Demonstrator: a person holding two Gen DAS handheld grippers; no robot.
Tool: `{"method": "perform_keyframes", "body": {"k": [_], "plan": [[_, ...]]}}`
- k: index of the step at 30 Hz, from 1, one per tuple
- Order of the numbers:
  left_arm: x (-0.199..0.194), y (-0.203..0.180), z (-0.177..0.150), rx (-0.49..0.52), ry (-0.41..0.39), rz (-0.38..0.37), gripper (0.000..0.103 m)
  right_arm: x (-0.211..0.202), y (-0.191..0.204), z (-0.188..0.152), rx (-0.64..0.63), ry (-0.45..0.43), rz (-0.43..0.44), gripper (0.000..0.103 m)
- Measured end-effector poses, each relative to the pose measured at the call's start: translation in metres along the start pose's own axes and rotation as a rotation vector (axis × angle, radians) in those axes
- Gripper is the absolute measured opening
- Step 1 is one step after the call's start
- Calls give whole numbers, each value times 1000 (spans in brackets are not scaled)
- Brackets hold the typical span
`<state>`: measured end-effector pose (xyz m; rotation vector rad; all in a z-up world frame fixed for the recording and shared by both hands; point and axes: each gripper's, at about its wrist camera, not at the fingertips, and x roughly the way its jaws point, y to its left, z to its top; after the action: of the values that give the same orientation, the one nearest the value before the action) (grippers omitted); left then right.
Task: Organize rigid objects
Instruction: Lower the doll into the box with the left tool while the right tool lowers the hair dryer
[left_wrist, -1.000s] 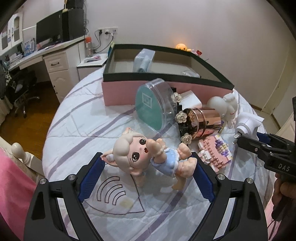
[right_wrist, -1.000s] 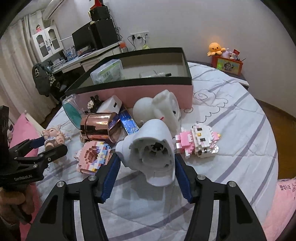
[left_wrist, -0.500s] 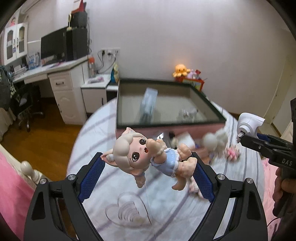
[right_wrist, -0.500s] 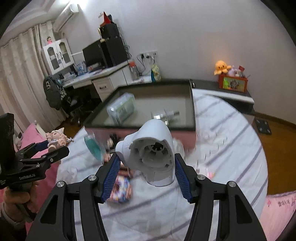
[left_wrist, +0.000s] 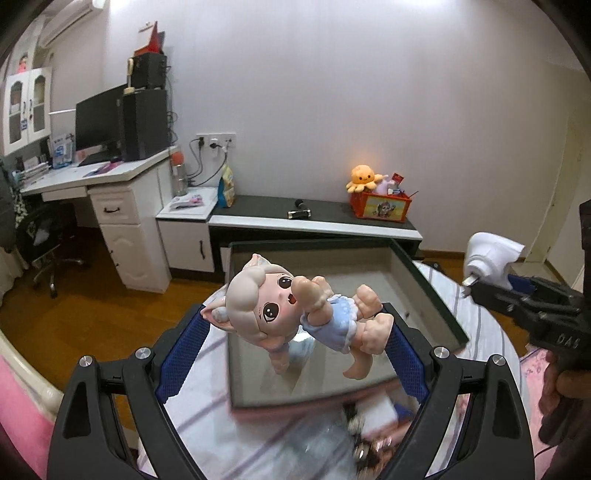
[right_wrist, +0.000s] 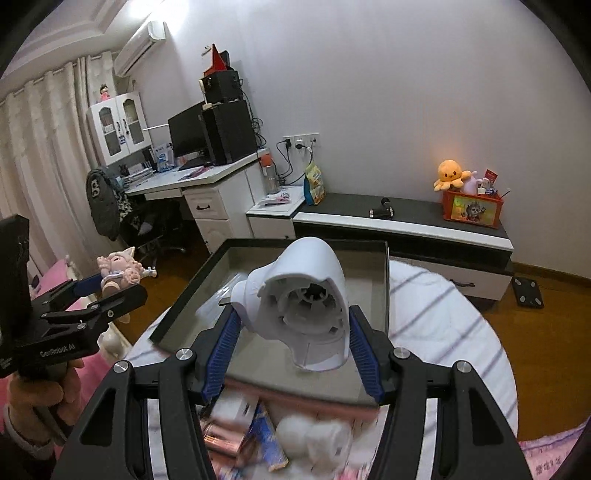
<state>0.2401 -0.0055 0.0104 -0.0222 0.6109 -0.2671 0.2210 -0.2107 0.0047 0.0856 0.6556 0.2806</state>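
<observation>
Landmark: the open box (left_wrist: 424, 291) (right_wrist: 384, 280) with a dark rim and pink sides, standing on the striped bedspread (right_wrist: 443, 295).
Left gripper (left_wrist: 295, 343) (right_wrist: 88, 291): clamped on a doll (left_wrist: 295, 310) (right_wrist: 120, 269), its blue pads pressing the doll's ear on one side and its feet on the other.
Doll: lifted off the bed, lying sideways between the fingers, over the near left part of the box in the left wrist view.
Right gripper (right_wrist: 291, 343) (left_wrist: 517, 291): clenched on a white plastic housing (right_wrist: 303, 306) (left_wrist: 487, 254), hollow side toward the camera.
White housing: held in the air above the near half of the box.
Inside the box: mostly hidden behind the two held things; I cannot tell what lies there.
In front of the box: a blurred heap on the bedspread, with a white figurine (right_wrist: 314, 439), a blue packet (right_wrist: 269, 443) and something rose-gold (right_wrist: 221, 439).
Behind the box: a low dark-topped cabinet (right_wrist: 406, 221) carrying an orange plush octopus (right_wrist: 452, 173) on a red box (right_wrist: 472, 208).
Left of the box: a white desk (left_wrist: 122, 195) with a monitor (left_wrist: 98, 125), and a wooden floor.
</observation>
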Motion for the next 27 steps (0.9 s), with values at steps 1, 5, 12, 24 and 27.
{"method": "perform_keyframes", "body": {"k": [1,5,12,24,27], "plan": [[8,-3,3,2,4,-6,92,5,-1,2,4,4,1,60],[44,-19,14,18,35,-29,92,37,-11,8,18,44,-19,60],[89,-35,13,30,100,-50,92,80,-26,2,35,125,-48,60],[101,-41,13,65,123,-15,99,96,-33,-2,36,168,-84,83],[89,-39,16,63,88,-3,102,88,-31,-2,31,163,-109,85]]}}
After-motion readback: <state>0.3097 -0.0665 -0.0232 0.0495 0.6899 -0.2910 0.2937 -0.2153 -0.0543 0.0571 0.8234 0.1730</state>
